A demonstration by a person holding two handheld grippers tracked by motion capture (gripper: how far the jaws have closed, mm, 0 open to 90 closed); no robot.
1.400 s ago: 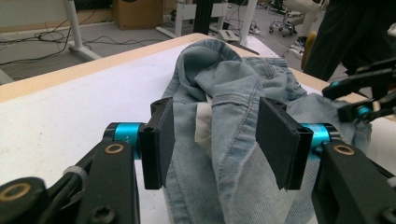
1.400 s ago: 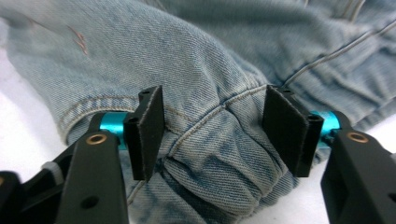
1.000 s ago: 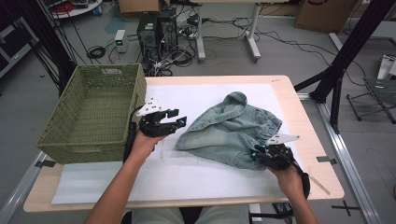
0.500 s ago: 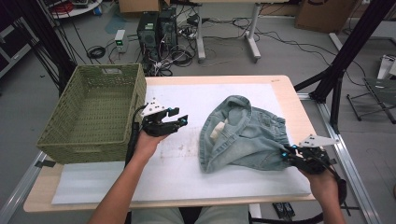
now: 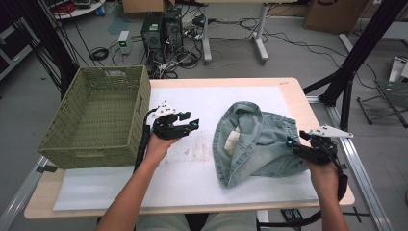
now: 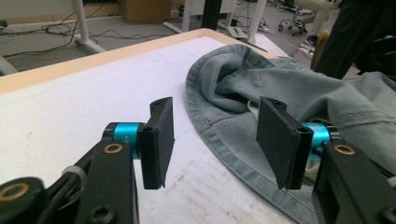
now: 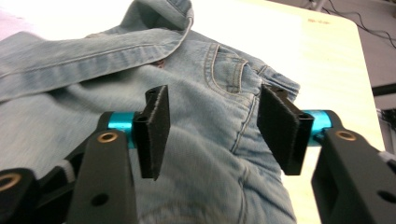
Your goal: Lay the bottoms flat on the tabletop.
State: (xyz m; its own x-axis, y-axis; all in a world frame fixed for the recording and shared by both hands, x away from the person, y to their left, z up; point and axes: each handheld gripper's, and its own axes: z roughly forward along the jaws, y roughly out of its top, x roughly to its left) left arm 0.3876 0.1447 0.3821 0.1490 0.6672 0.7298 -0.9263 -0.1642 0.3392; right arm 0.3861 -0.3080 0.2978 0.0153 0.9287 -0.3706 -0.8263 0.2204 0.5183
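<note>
We see the jeans [image 5: 262, 142] lying crumpled right of centre in the high view, on the white mat [image 5: 202, 101]. Our right gripper [image 5: 294, 145] at the jeans' right edge has just been opening, jaws apart over the denim, gripping nothing. Our left gripper [image 5: 192, 125], centre-left beside the basket [image 5: 96, 120], holds its jaws apart and empty.

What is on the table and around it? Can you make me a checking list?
Surface: wooden table covered by a white mat, faintly stained in the middle.
Job's things: crumpled denim garment on the mat's right half.
Clutter: empty green woven basket at the table's left end.
Grippers: left gripper open, beside the garment; right gripper jaws have just been opening, apart over the denim's edge, not pinching it.
Cables: tangled on the floor behind the table.
Surroundings: computer tower, cardboard boxes, black frame legs.
</note>
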